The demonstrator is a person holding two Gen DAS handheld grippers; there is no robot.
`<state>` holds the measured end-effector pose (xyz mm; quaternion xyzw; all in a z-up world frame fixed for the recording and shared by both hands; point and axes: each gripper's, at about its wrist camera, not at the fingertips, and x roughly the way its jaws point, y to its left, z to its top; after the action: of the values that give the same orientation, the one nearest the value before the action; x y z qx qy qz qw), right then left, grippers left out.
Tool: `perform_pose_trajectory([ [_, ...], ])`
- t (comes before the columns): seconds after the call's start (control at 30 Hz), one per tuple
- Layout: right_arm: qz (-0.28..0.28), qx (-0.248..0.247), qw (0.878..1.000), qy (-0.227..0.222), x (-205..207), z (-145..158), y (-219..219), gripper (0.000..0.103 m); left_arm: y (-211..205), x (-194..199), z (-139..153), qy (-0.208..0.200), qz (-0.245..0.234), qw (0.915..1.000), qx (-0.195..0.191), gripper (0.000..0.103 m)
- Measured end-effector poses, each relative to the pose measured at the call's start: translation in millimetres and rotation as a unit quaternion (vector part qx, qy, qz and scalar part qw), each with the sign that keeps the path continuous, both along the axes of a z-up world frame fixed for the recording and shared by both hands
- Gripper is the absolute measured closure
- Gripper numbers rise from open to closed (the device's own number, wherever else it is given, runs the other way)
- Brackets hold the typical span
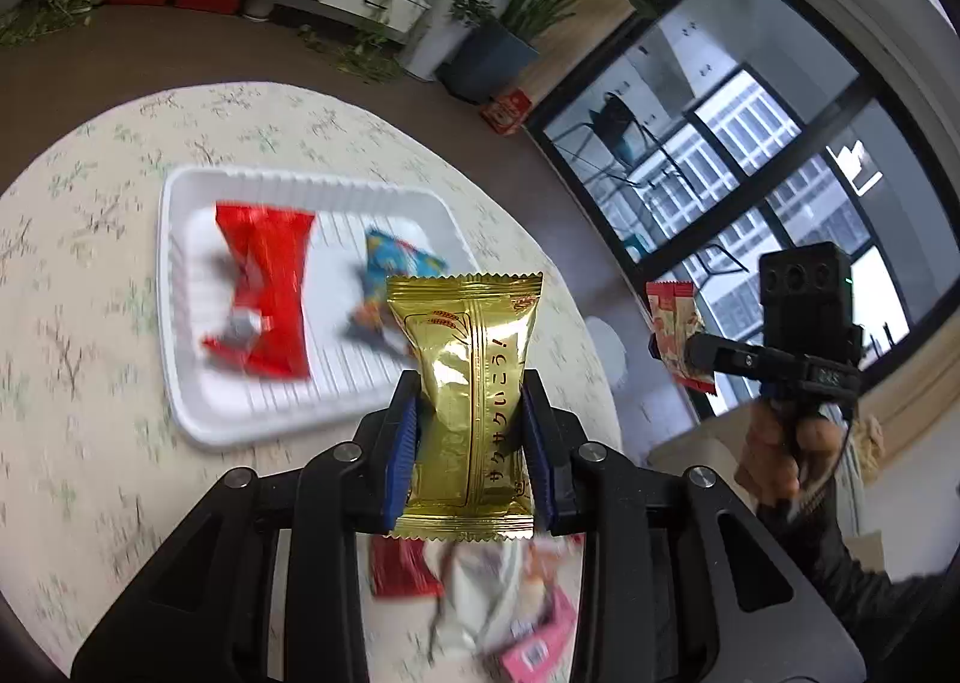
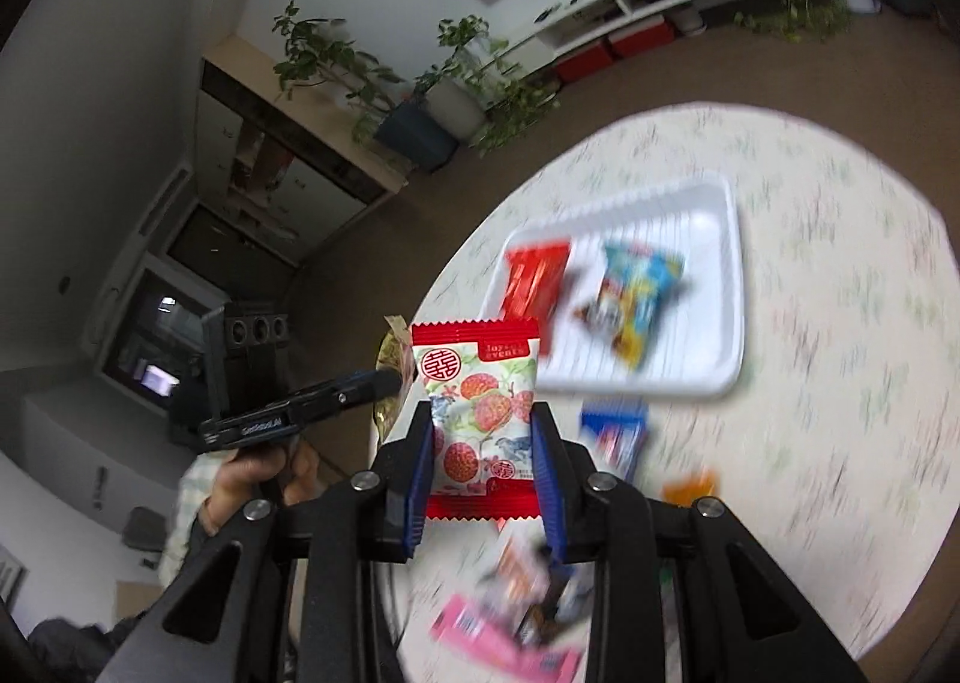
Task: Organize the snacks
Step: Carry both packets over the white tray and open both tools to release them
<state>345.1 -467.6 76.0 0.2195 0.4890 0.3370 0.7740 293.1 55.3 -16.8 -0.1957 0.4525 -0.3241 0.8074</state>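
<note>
My left gripper [image 1: 471,389] is shut on a gold snack packet [image 1: 468,401], held in the air above the round table. My right gripper [image 2: 483,422] is shut on a red-and-white lychee candy packet [image 2: 480,413], also lifted; it shows from the side in the left wrist view [image 1: 678,329]. A white tray [image 1: 174,287] on the table holds a red packet [image 1: 270,293] and a blue packet [image 1: 390,269]. The tray [image 2: 729,275] shows in the right wrist view too, with the red packet [image 2: 534,281] and the blue packet [image 2: 636,293].
Loose snacks lie on the table near me: a red packet [image 1: 399,566], a white one [image 1: 480,593], a pink one [image 2: 498,641], a blue one [image 2: 615,431], an orange one [image 2: 690,488]. The floral tablecloth [image 1: 78,383] covers the round table. Potted plants [image 1: 480,35] stand on the floor beyond.
</note>
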Motion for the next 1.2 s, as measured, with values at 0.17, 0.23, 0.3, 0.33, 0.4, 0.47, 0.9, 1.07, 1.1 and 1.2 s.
perform_pose_trajectory([
  [0.17, -0.016, -0.013, 1.000, 0.016, 51, -14, 15, 0.070, -21, 61, -7, 0.012, 0.008, 0.9998, 0.016, 0.074],
  [0.23, -0.017, -0.025, 0.999, 0.026, 64, -26, 20, 0.070, -28, 78, -16, 0.025, 0.005, 0.9995, 0.016, 0.074],
  [0.3, -0.025, -0.039, 0.998, 0.040, 75, -39, 22, 0.070, -35, 94, -28, 0.038, 0.010, 0.9987, 0.032, 0.073],
  [0.33, -0.030, -0.044, 0.997, 0.047, 80, -47, 22, 0.070, -36, 97, -34, 0.043, 0.013, 0.9984, 0.035, 0.073],
  [0.4, -0.041, -0.054, 0.996, 0.064, 88, -65, 23, 0.070, -39, 107, -46, 0.052, 0.020, 0.9977, 0.038, 0.073],
  [0.47, -0.042, -0.081, 0.994, 0.063, 92, -75, 28, 0.070, -43, 115, -56, 0.057, 0.024, 0.9971, 0.044, 0.073],
  [0.9, -0.055, -0.157, 0.984, 0.071, 97, -117, 37, 0.070, -68, 117, -90, 0.044, 0.016, 0.9933, 0.105, 0.073],
  [1.07, -0.060, -0.163, 0.982, 0.069, 98, -123, 37, 0.069, -73, 113, -88, 0.036, 0.013, 0.9908, 0.130, 0.073],
  [1.1, -0.062, -0.165, 0.982, 0.071, 98, -124, 36, 0.068, -74, 114, -89, 0.036, 0.014, 0.9904, 0.133, 0.073],
  [1.2, -0.063, -0.169, 0.981, 0.073, 99, -126, 36, 0.066, -79, 114, -87, 0.032, 0.011, 0.9889, 0.144, 0.073],
])
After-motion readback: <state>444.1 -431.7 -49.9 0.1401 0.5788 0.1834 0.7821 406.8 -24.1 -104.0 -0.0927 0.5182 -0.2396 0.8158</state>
